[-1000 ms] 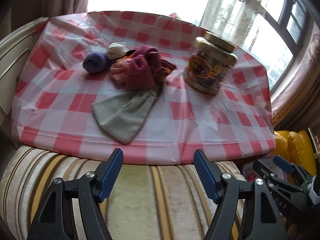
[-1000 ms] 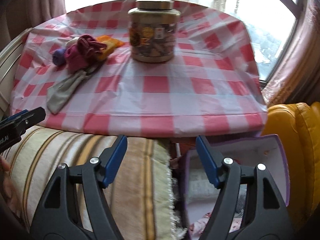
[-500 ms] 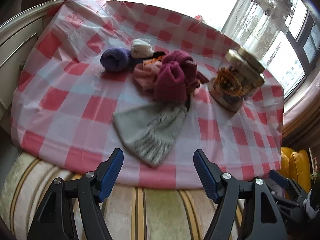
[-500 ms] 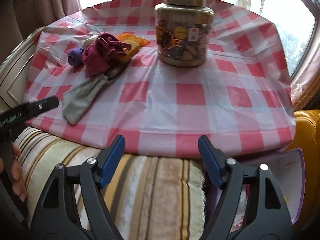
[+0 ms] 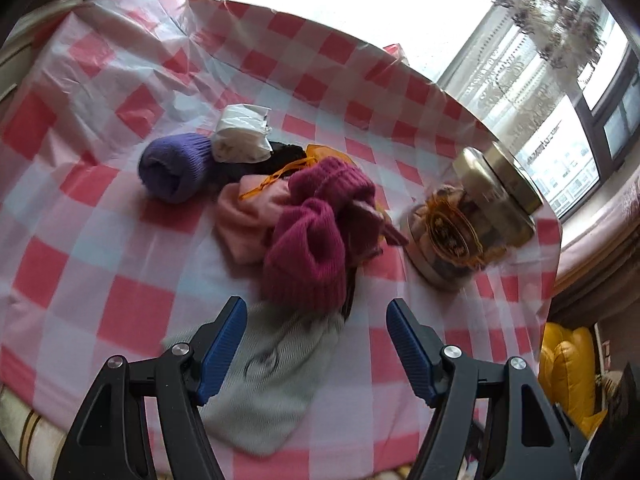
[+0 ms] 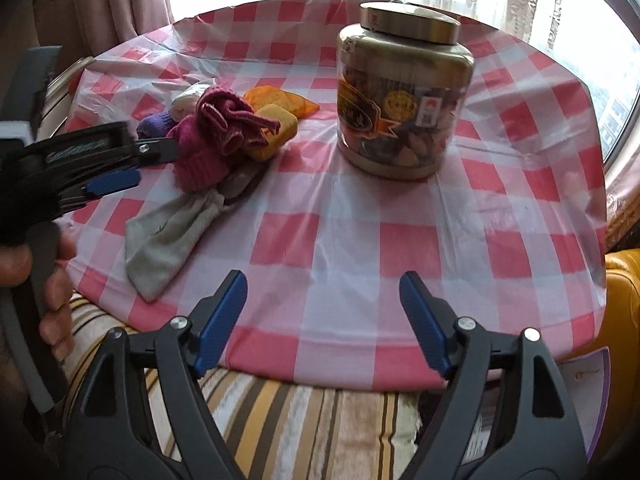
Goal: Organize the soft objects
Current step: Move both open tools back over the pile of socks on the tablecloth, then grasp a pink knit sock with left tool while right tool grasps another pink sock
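Checked tabletop (image 6: pixel 360 240) — one gold-lidded jar (image 6: pixel 404 108) stands apart, right of the sock pile (image 5: pixel 312 240): one grey sock (image 5: pixel 276 380), one purple roll (image 5: pixel 176 168), one magenta pair, one white bundle (image 5: pixel 242 136). Left tongs (image 5: pixel 316 344) open, empty, now over the grey sock, nearer than before. Right tongs (image 6: pixel 324 316) open, empty, jaws just widening — nothing between them.

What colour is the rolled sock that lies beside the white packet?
Purple. The rolled sock beside the white packet shows best in the left wrist view.
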Demonstrator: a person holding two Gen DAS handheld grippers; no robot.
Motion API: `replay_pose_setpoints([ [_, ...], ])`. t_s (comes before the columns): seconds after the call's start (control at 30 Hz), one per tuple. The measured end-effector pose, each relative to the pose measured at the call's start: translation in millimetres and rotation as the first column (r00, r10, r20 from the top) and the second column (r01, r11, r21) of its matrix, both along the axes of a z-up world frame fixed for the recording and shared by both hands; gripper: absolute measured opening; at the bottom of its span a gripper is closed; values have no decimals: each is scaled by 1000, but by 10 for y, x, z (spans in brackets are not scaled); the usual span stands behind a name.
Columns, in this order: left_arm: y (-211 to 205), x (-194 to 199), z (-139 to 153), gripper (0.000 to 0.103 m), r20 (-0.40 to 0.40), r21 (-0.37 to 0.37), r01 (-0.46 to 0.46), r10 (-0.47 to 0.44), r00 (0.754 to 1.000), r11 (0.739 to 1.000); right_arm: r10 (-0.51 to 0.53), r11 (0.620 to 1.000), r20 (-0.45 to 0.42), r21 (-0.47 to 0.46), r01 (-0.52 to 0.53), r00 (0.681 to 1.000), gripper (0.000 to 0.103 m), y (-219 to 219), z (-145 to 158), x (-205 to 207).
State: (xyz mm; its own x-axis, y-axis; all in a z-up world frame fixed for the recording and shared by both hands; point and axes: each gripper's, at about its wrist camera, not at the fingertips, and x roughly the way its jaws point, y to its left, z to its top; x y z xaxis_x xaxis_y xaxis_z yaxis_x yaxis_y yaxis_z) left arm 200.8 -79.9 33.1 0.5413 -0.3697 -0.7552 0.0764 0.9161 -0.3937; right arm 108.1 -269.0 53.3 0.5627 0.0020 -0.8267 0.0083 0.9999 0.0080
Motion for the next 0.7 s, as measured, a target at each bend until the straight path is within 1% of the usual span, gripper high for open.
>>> replay_pose_setpoints([
  [0.1,-11,224,-97,71,-25,-18,-21,20,999,1000,23,1000,5,-3,-23,1000,84,31,8,99],
  [0.17,-6,347,-187,67,-46,-36,-26,25,999,999,35,999,11,-9,-35,999,85,64,11,167],
  [0.23,7,432,-278,52,-63,-56,-25,21,998,998,49,999,15,-10,-48,999,86,97,9,240],
  [0.27,24,458,-325,49,-70,-69,-22,17,997,997,56,998,18,-11,-56,998,86,119,8,291],
  [0.33,83,450,-348,39,-53,-90,-24,20,998,996,68,998,24,-16,-67,997,86,162,13,395],
  [0.43,179,392,-326,31,-38,-109,-38,34,999,993,83,996,44,-15,-82,996,86,234,43,591],
  [0.5,257,347,-309,28,-30,-120,-55,52,998,991,95,995,59,-11,-95,994,86,298,77,736],
  [0.53,287,332,-301,24,-26,-125,-62,59,998,990,102,995,67,-10,-101,993,86,334,92,794],
  [0.7,437,229,-324,23,-21,-156,-85,83,996,984,165,986,94,-12,-165,982,86,609,96,1084],
])
